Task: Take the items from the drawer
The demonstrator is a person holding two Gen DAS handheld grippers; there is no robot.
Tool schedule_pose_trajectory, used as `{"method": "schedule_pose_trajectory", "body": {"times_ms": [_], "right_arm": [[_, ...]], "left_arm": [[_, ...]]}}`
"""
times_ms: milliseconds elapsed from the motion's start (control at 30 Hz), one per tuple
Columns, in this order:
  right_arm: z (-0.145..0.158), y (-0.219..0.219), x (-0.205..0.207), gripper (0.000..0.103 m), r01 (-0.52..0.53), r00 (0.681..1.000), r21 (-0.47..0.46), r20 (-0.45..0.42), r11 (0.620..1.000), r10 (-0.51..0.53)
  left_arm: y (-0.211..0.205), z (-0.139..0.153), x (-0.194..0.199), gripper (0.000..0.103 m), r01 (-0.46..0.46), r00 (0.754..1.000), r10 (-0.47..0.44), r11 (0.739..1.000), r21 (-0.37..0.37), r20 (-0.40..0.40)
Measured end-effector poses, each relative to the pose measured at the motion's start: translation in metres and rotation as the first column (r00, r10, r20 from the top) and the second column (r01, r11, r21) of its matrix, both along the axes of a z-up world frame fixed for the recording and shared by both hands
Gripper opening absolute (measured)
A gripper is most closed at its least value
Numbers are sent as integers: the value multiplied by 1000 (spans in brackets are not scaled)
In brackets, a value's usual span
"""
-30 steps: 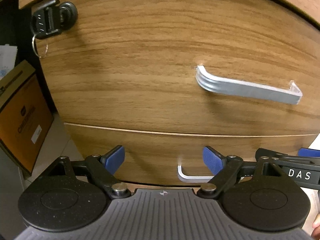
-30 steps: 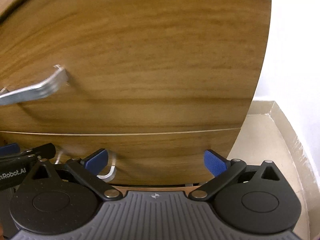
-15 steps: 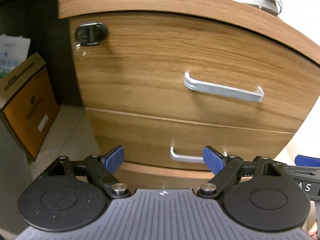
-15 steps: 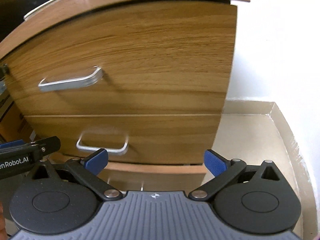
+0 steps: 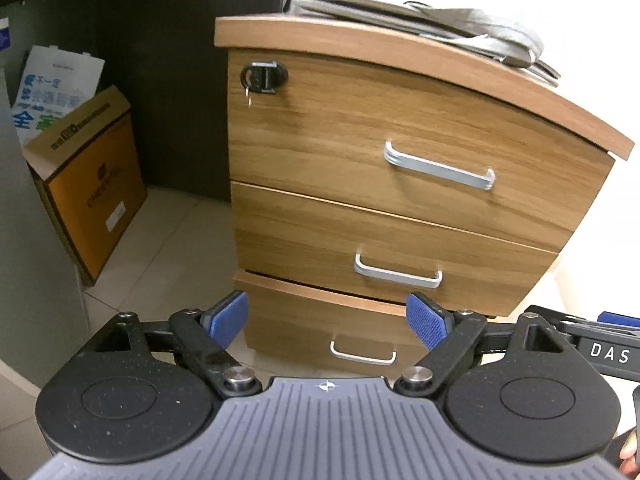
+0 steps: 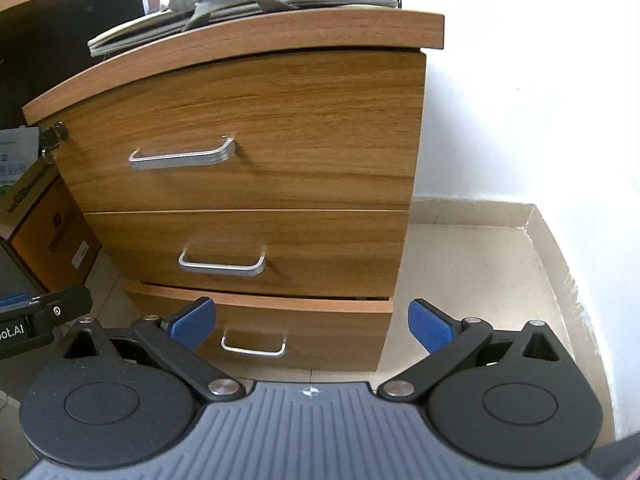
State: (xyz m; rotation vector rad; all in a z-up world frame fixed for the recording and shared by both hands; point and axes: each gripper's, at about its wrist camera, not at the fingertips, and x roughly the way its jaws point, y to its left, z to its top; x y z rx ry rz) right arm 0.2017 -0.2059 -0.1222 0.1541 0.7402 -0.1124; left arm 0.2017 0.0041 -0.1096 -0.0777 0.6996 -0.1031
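Drawer (image 5: 328,320) ajar, cardboard box (image 5: 92,196) leftward, both tongs (image 5: 326,320) (image 6: 312,326) spread, empty.

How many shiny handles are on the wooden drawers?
3. The top handle is on the big top drawer, the middle handle is on the drawer below, and the bottom handle is on the lowest drawer.

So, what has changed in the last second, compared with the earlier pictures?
Both grippers, left and right, pulled back from the cabinet, so all three drawers now show. Nothing was gripped or released. Both stay open and empty; the bottom drawer sticks out a little, the upper two look shut.
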Motion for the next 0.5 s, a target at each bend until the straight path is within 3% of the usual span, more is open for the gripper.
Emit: {"method": "schedule_pose_trajectory", "body": {"times_ms": [500], "right_arm": [[30, 7, -67, 103, -49, 999, 9, -19, 999, 49]], "left_arm": [[5, 38, -62, 93, -11, 1000, 11, 1000, 2, 16]]}}
